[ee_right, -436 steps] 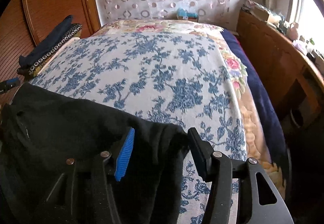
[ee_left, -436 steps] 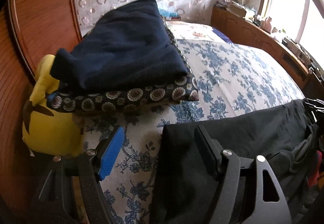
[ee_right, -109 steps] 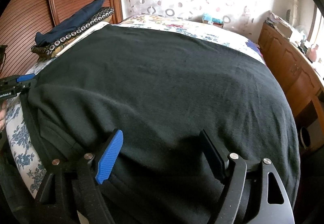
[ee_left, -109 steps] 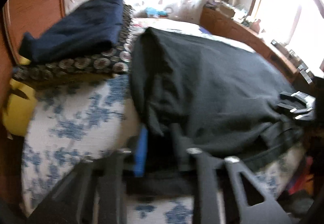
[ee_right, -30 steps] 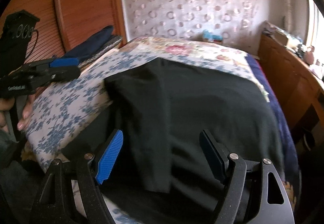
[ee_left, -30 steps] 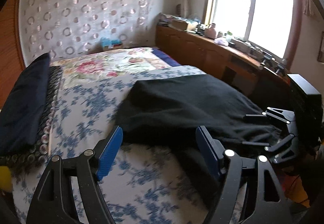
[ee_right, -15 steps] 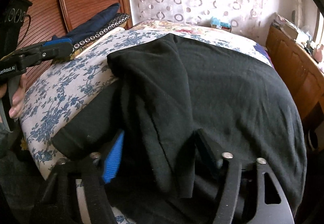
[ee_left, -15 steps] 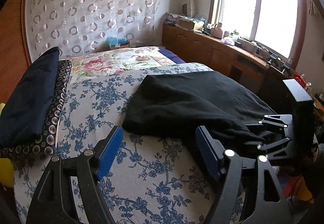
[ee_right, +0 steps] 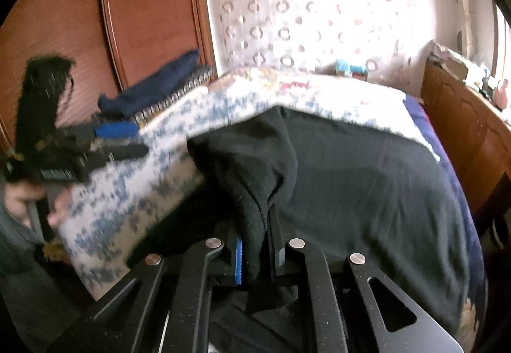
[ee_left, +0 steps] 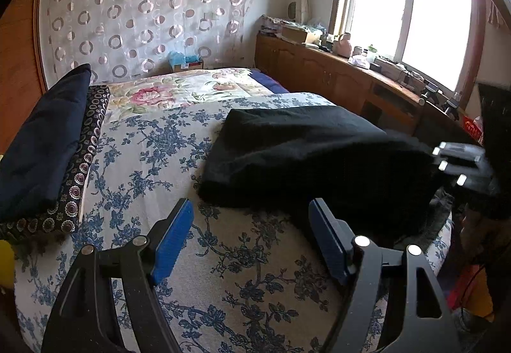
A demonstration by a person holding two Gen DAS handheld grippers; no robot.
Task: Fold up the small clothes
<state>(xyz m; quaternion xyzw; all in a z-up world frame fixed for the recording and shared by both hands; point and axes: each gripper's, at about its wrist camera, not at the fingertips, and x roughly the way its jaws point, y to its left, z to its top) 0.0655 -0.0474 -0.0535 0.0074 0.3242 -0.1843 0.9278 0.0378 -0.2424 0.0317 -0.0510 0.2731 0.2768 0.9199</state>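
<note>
STEP: fold in hand | right gripper (ee_right: 255, 254) jaws just closed, pinching a fold of the black garment (ee_left: 306, 148) on the bed (ee_left: 223, 257) | left gripper (ee_left: 252, 241) wide, empty | NEXT: probably carry the pinched fold across.

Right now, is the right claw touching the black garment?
Touching. The right wrist view shows the right claw pinched shut on a bunched fold of the black garment.

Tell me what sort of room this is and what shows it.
A bedroom in a home, most likely. A bed with a blue floral bedspread fills the view, a folded navy blanket lies at its side by a wooden headboard, and a low wooden cabinet runs under the window.
</note>
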